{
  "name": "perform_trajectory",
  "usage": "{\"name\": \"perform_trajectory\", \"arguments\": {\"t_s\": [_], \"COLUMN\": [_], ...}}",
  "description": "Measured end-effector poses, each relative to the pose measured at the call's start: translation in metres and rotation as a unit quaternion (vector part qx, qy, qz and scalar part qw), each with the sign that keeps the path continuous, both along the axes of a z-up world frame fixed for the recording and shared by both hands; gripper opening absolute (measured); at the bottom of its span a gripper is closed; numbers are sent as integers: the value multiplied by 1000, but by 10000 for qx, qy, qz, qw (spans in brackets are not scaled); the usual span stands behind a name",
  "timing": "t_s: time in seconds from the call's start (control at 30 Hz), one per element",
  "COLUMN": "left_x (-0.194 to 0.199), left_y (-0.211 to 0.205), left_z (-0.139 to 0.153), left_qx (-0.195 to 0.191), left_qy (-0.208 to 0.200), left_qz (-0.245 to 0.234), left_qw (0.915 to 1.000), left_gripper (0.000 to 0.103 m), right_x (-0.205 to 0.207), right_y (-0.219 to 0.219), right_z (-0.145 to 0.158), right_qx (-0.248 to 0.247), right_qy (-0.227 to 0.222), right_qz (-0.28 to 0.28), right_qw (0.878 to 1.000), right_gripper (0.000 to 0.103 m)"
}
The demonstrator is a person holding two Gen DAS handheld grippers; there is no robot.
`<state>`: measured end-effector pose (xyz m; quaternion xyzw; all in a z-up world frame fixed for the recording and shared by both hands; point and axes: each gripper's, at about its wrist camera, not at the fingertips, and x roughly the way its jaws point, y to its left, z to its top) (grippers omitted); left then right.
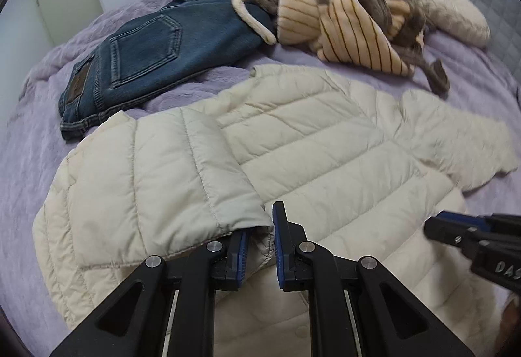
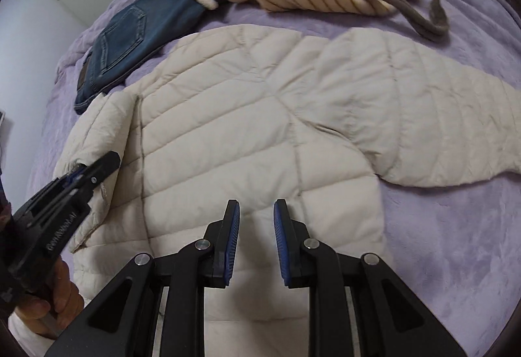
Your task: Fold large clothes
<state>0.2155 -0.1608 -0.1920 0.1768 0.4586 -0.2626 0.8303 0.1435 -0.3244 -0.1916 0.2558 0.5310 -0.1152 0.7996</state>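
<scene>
Cream puffer jacket (image 1: pixel 309 142) lies flat on lilac bed cover (image 1: pixel 26 161). Left claw (image 1: pixel 260 226) pinches cuff of sleeve (image 1: pixel 156 168) folded across jacket body. Right claw (image 2: pixel 256 217), jaws part-spread w/ nothing between, hovers over jacket hem. Jeans (image 1: pixel 136 57) at 11 o'clock; striped robe (image 1: pixel 342 12) at 1 o'clock.

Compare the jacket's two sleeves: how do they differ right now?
The left sleeve is folded in across the cream jacket, cuff pinched in the left gripper. The right sleeve lies spread outward on the purple blanket, with nothing gripping it; the right gripper is empty above the jacket's body. Both share the same cream quilting.
</scene>
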Motion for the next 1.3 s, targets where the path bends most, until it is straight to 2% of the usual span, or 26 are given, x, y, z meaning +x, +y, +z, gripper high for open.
{"name": "perform_trajectory", "arguments": {"t_s": [0.03, 0.07, 0.1, 0.13, 0.17, 0.23, 0.33, 0.43, 0.5, 0.57, 0.6, 0.63, 0.7, 0.8, 0.87, 0.93, 1.03, 1.07, 1.1, 1.13, 1.17, 1.2, 1.3], "left_x": [-4, -8, -11, -14, -16, -22, -23, -27, -34, -40, -43, -44, -42, -33, -27, -24, -24, -25, -26, -26, -25, -29, -24], "left_y": [-5, -8, -10, -11, -11, -10, -8, 10, 33, 63, 80, 96, 131, 178, 203, 219, 224, 223, 222, 223, 223, 224, 220], "left_z": [-5, -8, -9, -9, -7, 1, 8, 27, 41, 54, 58, 61, 60, 42, 26, 11, -11, -17, -22, -25, -26, -26, -26], "left_qx": [171, 310, 390, 411, 418, 392, 427, 145, -98, -267, -327, -342, -250, 19, 90, 112, 348, 418, 407, 369, 336, 317, 412], "left_qy": [-76, -157, -220, -252, -340, -594, -606, -698, -778, -909, -982, -1042, -1078, -818, -512, -364, -332, -307, -255, -217, -199, -203, -305], "left_qz": [-72, -122, -182, -213, -189, -226, -268, -150, 60, 374, 562, 779, 1308, 2079, 2473, 2771, 2985, 3033, 3076, 3134, 3178, 3200, 3202], "left_qw": [9998, 9993, 9988, 9986, 9984, 9972, 9969, 9973, 9969, 9948, 9930, 9909, 9852, 9747, 9675, 9601, 9532, 9515, 9503, 9487, 9474, 9467, 9460], "left_gripper": [15, 21, 34, 78, 101, 102, 102, 101, 101, 101, 101, 101, 101, 101, 101, 101, 101, 101, 101, 101, 101, 101, 102], "right_x": [-1, -3, -8, -5, -13, -13, -19, -19, -19, -10, -3, 4, 21, 43, 57, 70, 90, 97, 103, 108, 111, 114, 108], "right_y": [-4, -9, -15, -15, -20, -20, -22, -23, -18, -5, 4, 15, 43, 97, 137, 173, 211, 218, 221, 221, 216, 208, 164], "right_z": [-3, -5, -7, -9, -8, -8, -8, -4, 5, 18, 25, 33, 48, 60, 59, 51, 29, 22, 18, 16, 18, 21, 37], "right_qx": [66, 161, 259, 333, 370, 405, 476, 465, 267, 7, -122, -233, -437, -1033, -1689, -2320, -3245, -3494, -3636, -3682, -3628, -3465, -2588], "right_qy": [-6, -31, -74, -110, -153, -195, -234, -226, -265, -338, -409, -519, -771, -921, -900, -844, -764, -724, -680, -660, -685, -674, -845], "right_qz": [-74, -137, -178, -205, -215, -208, -208, -201, -34, 247, 405, 586, 1097, 2027, 2635, 3171, 3564, 3576, 3535, 3430, 3253, 3050, 2204], "right_qw": [10000, 9998, 9995, 9992, 9990, 9988, 9984, 9985, 9993, 9991, 9983, 9967, 9900, 9694, 9455, 9157, 8729, 8630, 8592, 8616, 8706, 8845, 9366], "right_gripper": [24, 24, 24, 24, 24, 24, 24, 24, 27, 46, 66, 78, 80, 80, 80, 80, 79, 79, 79, 65, 46, 6, 6]}}
